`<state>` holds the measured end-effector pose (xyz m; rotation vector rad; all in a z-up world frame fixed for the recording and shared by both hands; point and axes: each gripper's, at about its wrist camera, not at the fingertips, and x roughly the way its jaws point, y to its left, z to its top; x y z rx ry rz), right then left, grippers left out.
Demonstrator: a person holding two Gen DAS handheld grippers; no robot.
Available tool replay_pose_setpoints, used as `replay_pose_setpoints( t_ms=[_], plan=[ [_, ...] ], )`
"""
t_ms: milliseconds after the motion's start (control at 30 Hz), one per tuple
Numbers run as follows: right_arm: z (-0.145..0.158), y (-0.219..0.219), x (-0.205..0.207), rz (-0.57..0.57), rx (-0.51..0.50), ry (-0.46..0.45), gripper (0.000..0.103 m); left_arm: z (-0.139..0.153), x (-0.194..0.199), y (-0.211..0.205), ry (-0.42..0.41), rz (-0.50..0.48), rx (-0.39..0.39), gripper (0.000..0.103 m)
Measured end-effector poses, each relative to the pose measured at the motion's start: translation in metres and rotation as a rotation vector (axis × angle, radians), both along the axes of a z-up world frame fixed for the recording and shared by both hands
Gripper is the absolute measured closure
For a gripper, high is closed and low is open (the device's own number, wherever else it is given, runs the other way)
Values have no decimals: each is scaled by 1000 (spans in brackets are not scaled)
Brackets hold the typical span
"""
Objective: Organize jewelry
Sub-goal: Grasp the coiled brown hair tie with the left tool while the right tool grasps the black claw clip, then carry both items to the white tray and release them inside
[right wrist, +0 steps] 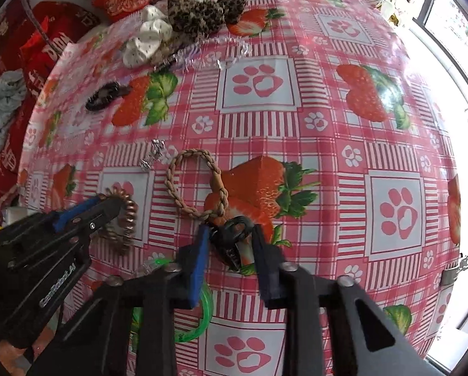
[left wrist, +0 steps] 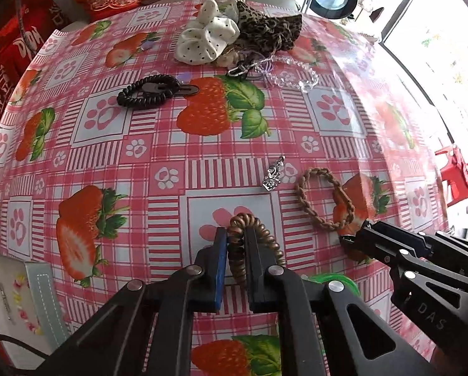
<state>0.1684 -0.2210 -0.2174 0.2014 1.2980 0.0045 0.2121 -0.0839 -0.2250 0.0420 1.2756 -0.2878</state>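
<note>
My left gripper (left wrist: 235,235) is shut on a brown spiral hair tie (left wrist: 252,244), low over the strawberry tablecloth; it also shows in the right wrist view (right wrist: 121,219). My right gripper (right wrist: 231,235) has its jaws around a black clip (right wrist: 232,241), touching it on both sides. A tan braided bracelet (right wrist: 196,185) lies just beyond the clip, also seen in the left wrist view (left wrist: 325,197). A silver pendant (left wrist: 273,174) lies left of the bracelet.
At the far side lie a black spiral hair tie with a clip (left wrist: 149,91), a white dotted scrunchie (left wrist: 205,37), a leopard scrunchie (left wrist: 265,31) and a clear bead bracelet (left wrist: 290,72). A green ring (right wrist: 202,310) lies under my right gripper. A white tray (left wrist: 11,307) stands at the left edge.
</note>
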Motion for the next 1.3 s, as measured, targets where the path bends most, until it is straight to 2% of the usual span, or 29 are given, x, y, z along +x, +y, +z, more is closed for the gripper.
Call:
replay_pose_setpoints(
  t_ms=[300, 667, 967, 1300],
  plan=[
    [10, -20, -12, -56, 89, -16, 81, 30, -11, 10, -54, -5, -41, 86],
    [30, -23, -26, -92, 124, -37, 81, 56, -26, 22, -91, -12, -81, 86],
    [45, -13, -39, -80, 116, -45, 80, 77, -47, 47, -109, 25, -113, 86],
    [55, 18, -47, -47, 108, -51, 80, 91, -66, 89, -128, 68, -125, 86]
  ],
)
